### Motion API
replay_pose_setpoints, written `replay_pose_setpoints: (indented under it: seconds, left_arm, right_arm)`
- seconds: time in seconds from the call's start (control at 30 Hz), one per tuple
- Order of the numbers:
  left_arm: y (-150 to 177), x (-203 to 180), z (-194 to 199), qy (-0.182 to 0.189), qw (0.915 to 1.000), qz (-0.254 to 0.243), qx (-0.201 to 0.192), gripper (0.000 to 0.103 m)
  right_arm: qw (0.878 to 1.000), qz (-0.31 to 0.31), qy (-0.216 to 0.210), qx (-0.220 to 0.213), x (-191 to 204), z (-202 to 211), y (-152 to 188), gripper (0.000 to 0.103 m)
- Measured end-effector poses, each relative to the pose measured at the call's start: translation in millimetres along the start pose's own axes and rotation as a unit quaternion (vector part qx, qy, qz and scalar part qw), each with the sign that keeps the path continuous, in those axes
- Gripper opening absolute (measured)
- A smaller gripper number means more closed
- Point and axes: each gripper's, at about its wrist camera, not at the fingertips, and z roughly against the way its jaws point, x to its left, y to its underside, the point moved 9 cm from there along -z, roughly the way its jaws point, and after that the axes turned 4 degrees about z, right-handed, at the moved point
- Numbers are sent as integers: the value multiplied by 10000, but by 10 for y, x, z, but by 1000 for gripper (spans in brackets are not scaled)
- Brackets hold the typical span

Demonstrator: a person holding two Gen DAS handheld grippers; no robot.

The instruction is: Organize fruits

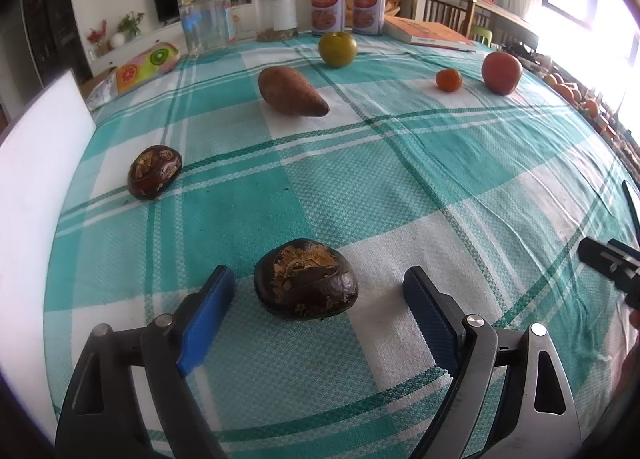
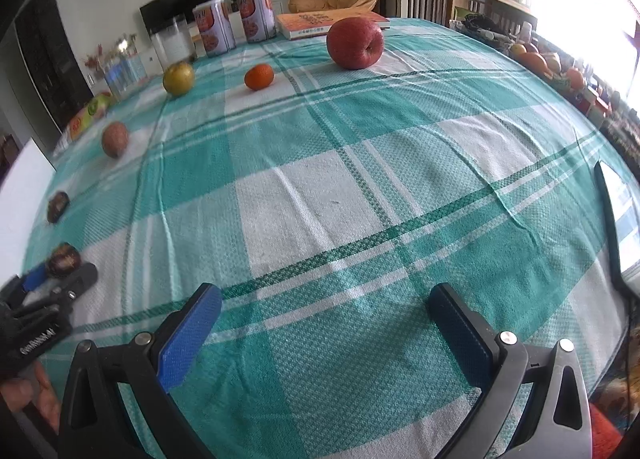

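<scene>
Nearest your left camera lay a dark brown fruit with a cracked, crusty top (image 1: 306, 279), resting on the green-and-white checked tablecloth (image 1: 400, 187). Your left gripper (image 1: 320, 291) stood wide open around it, one blue pad on each side, neither pad touching the fruit. A second dark brown fruit (image 1: 154, 171) of the same kind sat farther off to the left, near the white board (image 1: 36, 187) at the table's edge. Beyond them lay a sweet potato (image 1: 290, 91), its pointed end turned right, and behind that a green-brown round fruit (image 1: 337, 49). To the right of these, a small tangerine (image 1: 448, 80) sat just beside a red apple (image 1: 501, 72), the two apart from each other.

Your right gripper (image 2: 326, 311) was also wide open, and you held nothing in it; only bare cloth showed between its pads. From that side the apple stood well ahead, with the tangerine to its left and the green-brown fruit farther left again.

Along the far edge of the table you had two printed cans (image 1: 348, 6), a clear glass jar (image 1: 206, 21), a book (image 1: 430, 34) and a fruit-patterned packet (image 1: 146, 63). All six fruits lay spread out singly over the cloth, none touching another.
</scene>
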Motion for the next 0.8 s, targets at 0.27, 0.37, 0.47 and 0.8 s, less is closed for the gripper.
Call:
replay_pose_setpoints:
  seconds: [0.27,0.37,0.47,0.8]
  left_arm:
    - [-2,4,-2,-12,10000,3,2,89]
    - [-2,5,-1,-12,10000,3,2,89]
    - [-1,2,-1,-13,10000,5,1,89]
    - [-5,4,-4,-22,10000,11,3,90]
  right_arm:
    - [9961,-683,-205,-514,-401,-234,-1092,103]
    - [9976,-285,21,-624,-402,-524,-1695,103]
    - [9983,-8,106,-573,-354,-849,-2131,103]
    - [9971,602,446,142,-404,-1558,-2313,69]
